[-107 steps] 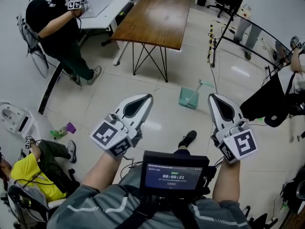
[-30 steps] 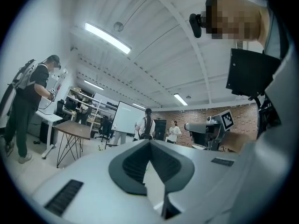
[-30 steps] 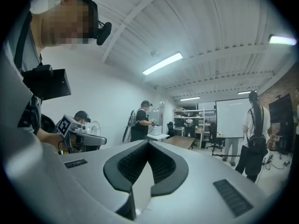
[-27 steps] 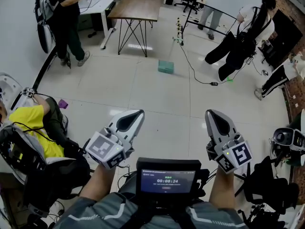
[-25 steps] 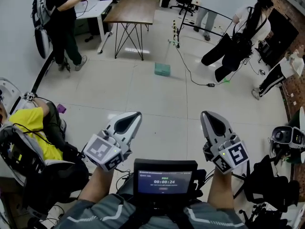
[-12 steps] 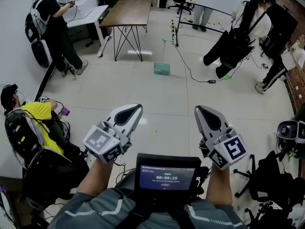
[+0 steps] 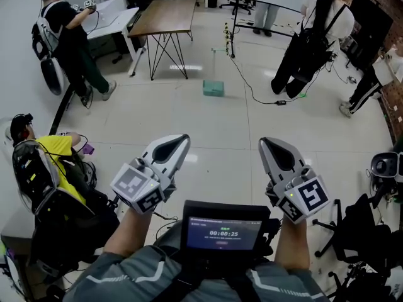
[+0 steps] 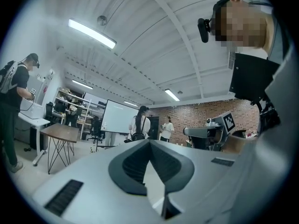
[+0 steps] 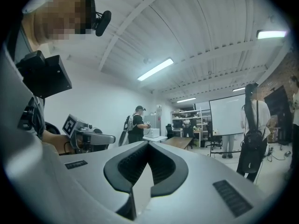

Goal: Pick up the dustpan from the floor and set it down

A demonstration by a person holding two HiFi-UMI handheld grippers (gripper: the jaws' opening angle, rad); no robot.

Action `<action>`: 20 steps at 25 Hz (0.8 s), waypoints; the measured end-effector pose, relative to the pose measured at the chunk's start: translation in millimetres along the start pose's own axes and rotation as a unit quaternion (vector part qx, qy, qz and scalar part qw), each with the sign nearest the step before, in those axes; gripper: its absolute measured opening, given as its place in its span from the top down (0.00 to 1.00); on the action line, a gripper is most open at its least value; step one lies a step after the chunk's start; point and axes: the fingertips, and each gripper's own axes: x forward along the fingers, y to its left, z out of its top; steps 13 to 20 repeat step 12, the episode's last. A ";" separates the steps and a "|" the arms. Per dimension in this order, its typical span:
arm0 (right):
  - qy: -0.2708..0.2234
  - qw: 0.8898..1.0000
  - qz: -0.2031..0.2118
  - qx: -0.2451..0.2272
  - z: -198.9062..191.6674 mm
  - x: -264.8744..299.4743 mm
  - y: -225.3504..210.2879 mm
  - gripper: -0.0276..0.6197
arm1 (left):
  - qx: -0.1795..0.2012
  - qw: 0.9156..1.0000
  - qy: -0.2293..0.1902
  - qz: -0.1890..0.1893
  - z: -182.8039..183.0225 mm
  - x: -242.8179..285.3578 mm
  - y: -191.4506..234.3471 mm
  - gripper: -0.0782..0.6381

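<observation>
The teal dustpan point(image 7: 213, 87) lies on the pale tiled floor far ahead of me, near the wooden table point(image 7: 165, 16); its handle is too small to make out. In the head view my left gripper point(image 7: 182, 138) and right gripper point(image 7: 264, 142) are held level side by side, both well short of the dustpan. The left gripper point(image 8: 149, 141) has its tips together and nothing between them. The right gripper point(image 9: 148, 143) is likewise shut and empty. The dustpan shows in neither gripper view.
A black cable point(image 7: 252, 90) runs across the floor right of the dustpan. Two people point(image 7: 308, 36) stand at the far right, another person point(image 7: 66, 39) at a white desk far left. A seated person in yellow point(image 7: 53, 153) is near left. Office chairs point(image 7: 352, 231) crowd the right.
Both grippers have stayed shut and side by side while drifting a little across the floor. The dustpan stays far ahead. The people at the right have shifted position.
</observation>
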 end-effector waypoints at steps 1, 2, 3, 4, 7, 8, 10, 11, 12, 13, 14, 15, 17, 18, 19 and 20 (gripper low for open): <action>0.000 1.000 -0.001 0.000 -3.1 -5.2 -2.1 0.93 | 0.000 1.000 0.000 -0.001 -4.2 2.0 -4.8 0.86; -0.001 1.000 -0.002 0.000 -5.9 -8.8 -3.5 0.93 | 0.000 1.000 0.001 -0.002 -8.0 3.3 -7.9 0.86; -0.001 1.000 -0.003 -0.001 -7.9 -11.0 -4.8 0.93 | -0.001 1.000 0.001 -0.003 -10.7 4.7 -9.6 0.86; -0.001 1.000 -0.004 -0.001 -8.8 -12.7 -6.8 0.93 | -0.001 1.000 0.001 -0.003 -12.2 6.7 -10.7 0.86; -0.001 1.000 -0.007 -0.001 -6.2 -19.5 -17.9 0.93 | 0.001 1.000 0.003 -0.005 -10.5 16.9 -16.8 0.86; -0.002 1.000 -0.008 -0.001 -4.7 -20.2 -21.6 0.93 | 0.002 1.000 0.004 -0.006 -8.7 20.4 -17.7 0.86; -0.001 1.000 -0.009 0.000 -2.4 -17.9 -27.2 0.93 | 0.000 1.000 0.004 -0.006 -5.1 25.9 -16.1 0.86; 0.000 1.000 -0.010 0.001 -1.4 -16.1 -29.5 0.93 | -0.001 1.000 0.004 -0.007 -3.3 28.4 -14.5 0.86; 0.001 1.000 -0.011 0.002 -0.3 -14.2 -31.7 0.93 | -0.002 1.000 0.004 -0.007 -1.7 30.7 -12.8 0.86; 0.001 1.000 -0.011 0.002 -0.3 -14.2 -31.7 0.93 | -0.002 1.000 0.004 -0.007 -1.7 30.7 -12.8 0.86; 0.001 1.000 -0.011 0.002 -0.3 -14.2 -31.7 0.93 | -0.002 1.000 0.004 -0.007 -1.7 30.7 -12.8 0.86; 0.001 1.000 -0.011 0.002 -0.3 -14.2 -31.7 0.93 | -0.002 1.000 0.004 -0.007 -1.7 30.7 -12.8 0.86; 0.001 1.000 -0.011 0.002 -0.3 -14.2 -31.7 0.93 | -0.002 1.000 0.004 -0.007 -1.7 30.7 -12.8 0.86; 0.001 1.000 -0.011 0.002 -0.3 -14.2 -31.7 0.93 | -0.002 1.000 0.004 -0.007 -1.7 30.7 -12.8 0.86; 0.001 1.000 -0.011 0.002 -0.3 -14.2 -31.7 0.93 | -0.002 1.000 0.004 -0.007 -1.7 30.7 -12.8 0.86; 0.001 1.000 -0.011 0.002 -0.3 -14.2 -31.7 0.93 | -0.002 1.000 0.004 -0.007 -1.7 30.7 -12.8 0.86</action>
